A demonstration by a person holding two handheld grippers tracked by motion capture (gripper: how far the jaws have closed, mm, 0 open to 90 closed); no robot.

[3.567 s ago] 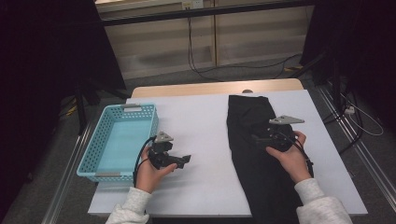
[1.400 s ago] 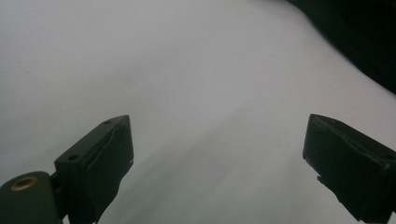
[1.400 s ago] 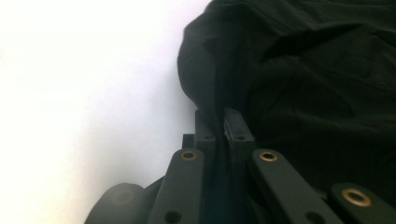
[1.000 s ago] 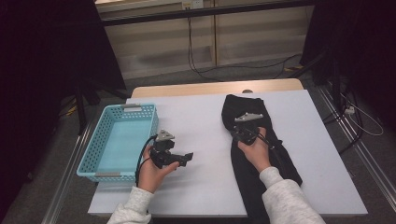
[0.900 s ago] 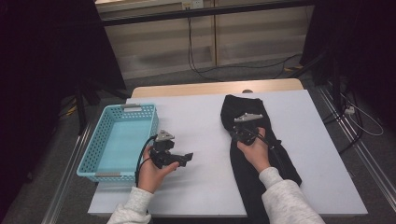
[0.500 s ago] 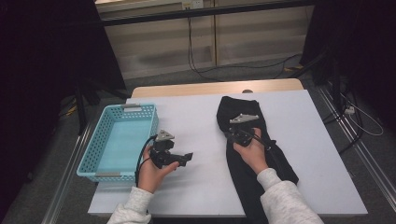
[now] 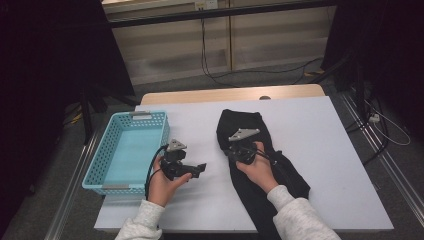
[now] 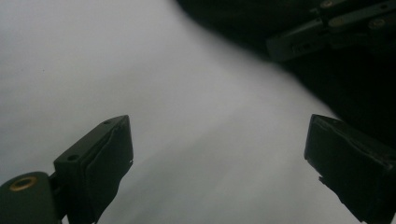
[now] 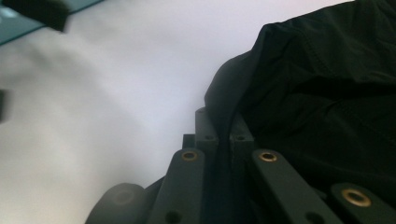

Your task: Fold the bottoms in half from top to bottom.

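High view: the black garment (image 7: pixel 260 165) lies toward the surface's right side, far end bunched, basket (image 7: pixel 95 170) at the left edge. Left tool (image 7: pixel 200 169) waits just beside it. Left tool view: jaws wide, nothing between. Right tool view: right tool (image 9: pixel 223 135) clamped on the garment's edge. Folding looks barely begun; the basket holds nothing yet.

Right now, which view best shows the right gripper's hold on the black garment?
The right gripper view: the right gripper has its jaws shut on the black garment. The high view shows the whole garment; the left gripper view shows a dark corner.
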